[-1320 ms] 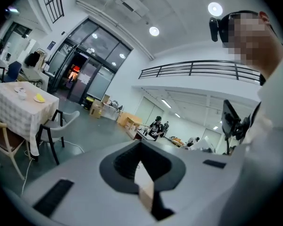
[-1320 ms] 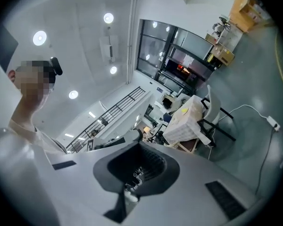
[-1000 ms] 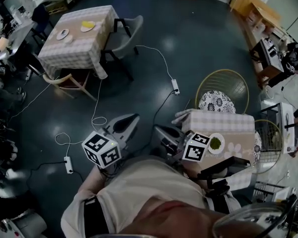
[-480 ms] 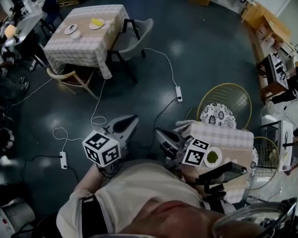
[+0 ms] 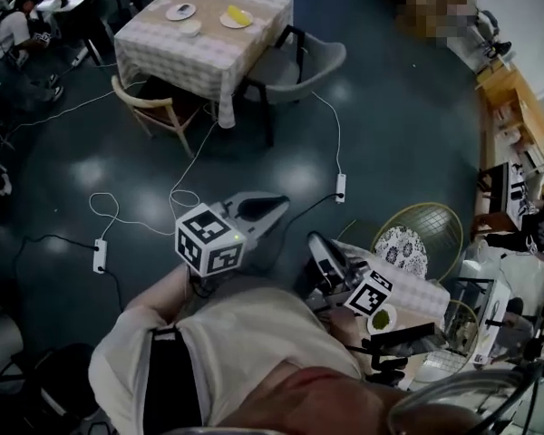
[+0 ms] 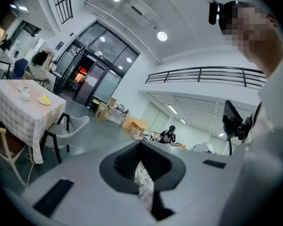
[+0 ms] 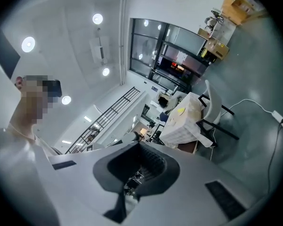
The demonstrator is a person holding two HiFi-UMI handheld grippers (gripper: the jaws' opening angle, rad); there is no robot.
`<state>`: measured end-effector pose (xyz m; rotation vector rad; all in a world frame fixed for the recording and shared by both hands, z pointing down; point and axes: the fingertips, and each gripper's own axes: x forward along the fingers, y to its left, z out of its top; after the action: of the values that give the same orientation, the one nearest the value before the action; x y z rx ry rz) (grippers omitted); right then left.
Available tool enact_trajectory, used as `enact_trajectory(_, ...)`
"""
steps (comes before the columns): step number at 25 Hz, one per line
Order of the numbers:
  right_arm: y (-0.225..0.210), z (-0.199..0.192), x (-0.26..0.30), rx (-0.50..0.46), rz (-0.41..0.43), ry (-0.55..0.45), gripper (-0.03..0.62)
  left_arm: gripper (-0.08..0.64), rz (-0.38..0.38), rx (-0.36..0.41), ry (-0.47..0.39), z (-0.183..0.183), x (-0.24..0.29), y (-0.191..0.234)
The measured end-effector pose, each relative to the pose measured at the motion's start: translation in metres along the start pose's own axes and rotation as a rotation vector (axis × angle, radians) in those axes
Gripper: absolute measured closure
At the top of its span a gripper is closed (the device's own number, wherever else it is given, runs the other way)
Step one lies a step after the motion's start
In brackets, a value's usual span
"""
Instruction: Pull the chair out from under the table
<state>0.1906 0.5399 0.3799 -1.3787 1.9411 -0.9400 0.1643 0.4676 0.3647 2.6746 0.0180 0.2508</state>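
Pulling has not begun: the grey chair (image 5: 301, 65) sits tucked at the right edge of the checked table (image 5: 168, 54), well apart from the left gripper (image 5: 279, 206) and right gripper (image 5: 319, 245), both closed and empty.

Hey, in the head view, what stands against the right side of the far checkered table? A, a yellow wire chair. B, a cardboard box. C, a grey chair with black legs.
C: a grey chair with black legs stands against the right side of the far checkered table, while the yellow wire chair stands well apart from it, at the lower right.
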Motion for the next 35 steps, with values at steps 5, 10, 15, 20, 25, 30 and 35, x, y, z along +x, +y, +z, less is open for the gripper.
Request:
enact_trajectory(5,0.01,0.0,0.062,-0.018,0.023,0.037,0.584,0.552,0.026,-0.047,-0.015,0.016,-0.023,0.057)
enact_trajectory(10,0.004,-0.004,0.104,0.013,0.012,0.045,0.584,0.552,0.02,-0.036,-0.053,0.038,-0.043,0.094)
enact_trajectory(15,0.008,-0.013,0.145,0.007,0.022,0.112,0.584,0.552,0.063,-0.063,-0.068,0.044,-0.065,0.135)
enact_trajectory(20,0.017,-0.024,0.169,-0.054,0.087,0.233,0.584,0.552,0.126,-0.082,-0.106,0.04,-0.083,0.149)
enact_trajectory(25,0.023,-0.028,0.173,-0.228,0.156,0.345,0.584,0.552,0.186,-0.098,-0.12,0.039,-0.076,0.152)
enact_trajectory(30,0.0,0.003,0.154,-0.203,0.235,0.358,0.584,0.552,0.248,-0.052,-0.12,0.049,-0.036,0.139)
enact_trajectory(35,-0.021,0.046,0.113,-0.212,0.28,0.356,0.584,0.552,0.263,-0.038,-0.093,0.053,0.024,0.11)
